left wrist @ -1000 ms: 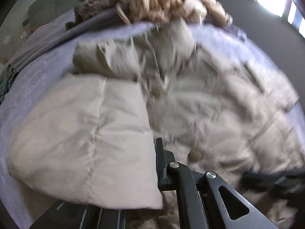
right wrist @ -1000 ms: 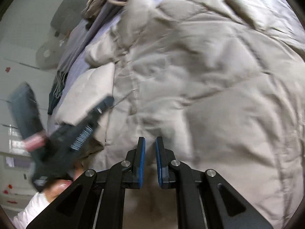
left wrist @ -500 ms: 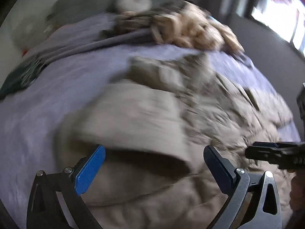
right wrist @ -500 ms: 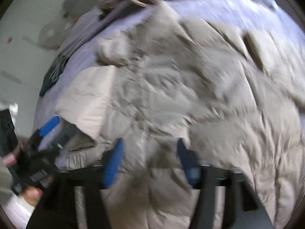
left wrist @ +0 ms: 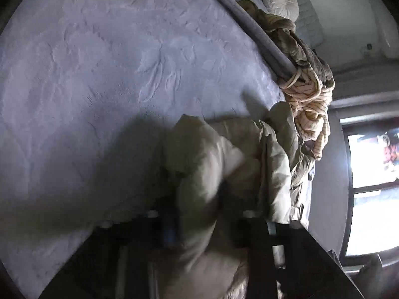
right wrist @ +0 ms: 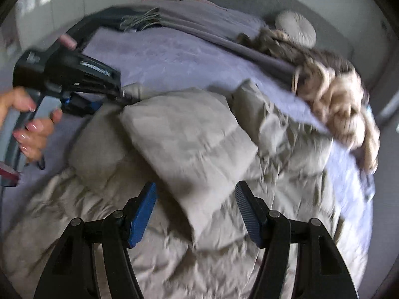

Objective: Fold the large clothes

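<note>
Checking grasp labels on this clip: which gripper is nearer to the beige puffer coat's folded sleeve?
Left. The left gripper has the sleeve between its closing jaws; the right gripper hovers open above the sleeve's lower edge.

puffy beige quilted coat (right wrist: 199, 149) lies crumpled on the bed, sleeve folded over.

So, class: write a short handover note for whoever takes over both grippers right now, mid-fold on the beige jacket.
Left gripper: jaws closing on a bunched fold of the puffer jacket.
Right gripper: open above the jacket, holding nothing.
The jacket lies on the lilac bed cover.
Done: one padded flap is folded over the body.
Left: fold the rest and square it up. The pile of other clothes lies at the far edge.
</note>
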A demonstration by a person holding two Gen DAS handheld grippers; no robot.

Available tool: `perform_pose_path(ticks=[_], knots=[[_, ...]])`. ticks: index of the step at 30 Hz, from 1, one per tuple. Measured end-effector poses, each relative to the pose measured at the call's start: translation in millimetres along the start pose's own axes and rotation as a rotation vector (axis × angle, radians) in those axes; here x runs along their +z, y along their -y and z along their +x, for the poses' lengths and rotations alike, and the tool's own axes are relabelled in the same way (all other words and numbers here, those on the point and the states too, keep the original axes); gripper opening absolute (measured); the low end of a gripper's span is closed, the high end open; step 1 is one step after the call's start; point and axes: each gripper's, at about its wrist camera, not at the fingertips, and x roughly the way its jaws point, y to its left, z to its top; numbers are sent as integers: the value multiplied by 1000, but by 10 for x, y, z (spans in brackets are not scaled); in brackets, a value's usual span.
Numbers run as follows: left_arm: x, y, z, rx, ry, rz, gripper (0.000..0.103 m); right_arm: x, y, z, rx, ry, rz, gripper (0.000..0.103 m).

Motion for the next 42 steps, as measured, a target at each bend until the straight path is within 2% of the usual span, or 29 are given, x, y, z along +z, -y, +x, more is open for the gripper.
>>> perform_pose_path(ticks=[1,3,5,6,7,8,9,13,15,19,21,23,25,27,29,31,33,36,39,42], knots=[[-23,66,-71,47,48,45,18,37,-75,32,-40,3,-35,69],[-110,287,-227,204,148,190,17,96,-190,144,-114,0,-105,69],[-158,451,-270,318,188,312,11,94,-216,266,-163,-7,-143,69],[-165,489,-276,337,188,340,11,94,-202,292,-177,-10,-143,66],[-157,499,-283,350,180,366,11,79,-141,311,-194,-7,-119,40],[-149,502,-258,361,170,376,11,62,-41,319,-199,-12,-68,20],[-152,492,-252,370,167,379,11,58,54,314,-197,-24,-9,5],[-115,474,-92,399,154,370,11,-216,745,286,-116,-64,347,5],[-151,479,-5,421,148,379,11,-489,1109,341,5,-92,577,5],[-217,514,142,491,139,431,11,-1140,1592,592,237,-160,1013,6],[-206,534,144,518,144,435,11,-1379,1738,580,313,-141,1152,6],[-194,554,87,529,162,418,11,-1521,1832,504,335,-131,1208,9],[-188,610,-49,546,196,408,11,-1612,1913,376,313,-124,1217,14],[-196,656,-197,546,219,409,11,-1715,2043,213,249,-118,1227,14],[-251,713,-400,523,243,418,11,-1836,2166,42,161,-102,1252,14],[-347,757,-527,501,248,435,11,-1880,2272,-98,127,-64,1262,14],[-508,803,-553,482,221,469,11,-1777,2388,-105,148,-31,1214,14],[-712,796,-380,486,161,487,11,-1414,2456,113,235,-1,1073,14],[-847,681,-143,546,137,459,11,-1179,2345,388,247,-51,964,14],[-902,504,17,583,123,420,11,-1308,2191,683,210,-188,964,9]])
